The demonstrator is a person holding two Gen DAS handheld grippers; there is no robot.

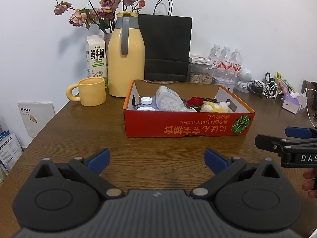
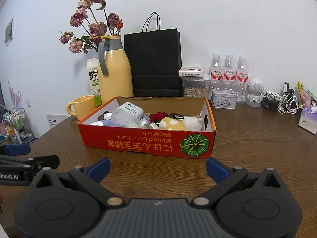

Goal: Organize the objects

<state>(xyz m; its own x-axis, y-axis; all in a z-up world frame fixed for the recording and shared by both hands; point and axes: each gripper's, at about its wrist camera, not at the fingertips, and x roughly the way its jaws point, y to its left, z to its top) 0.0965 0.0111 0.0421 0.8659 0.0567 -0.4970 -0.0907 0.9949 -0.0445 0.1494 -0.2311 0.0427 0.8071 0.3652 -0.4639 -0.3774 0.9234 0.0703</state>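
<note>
Both hand-held grippers, left (image 1: 156, 158) and right (image 2: 157, 167), gape empty at frame bottom; reaching into the crowded box (image 1: 186, 125) risks toppling the jar (image 1: 168, 99).

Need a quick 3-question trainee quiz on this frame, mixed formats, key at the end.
1. True or false: the left gripper and the right gripper are both open and hold nothing.
2. Multiple choice: the plush toy lies
A. in the orange box
B. in the yellow mug
C. on the bare table
3. Fill in: standing between the milk carton and the black paper bag is the yellow ____.

Key
1. True
2. A, at the end of the box printed with the green pumpkin
3. jug
</note>
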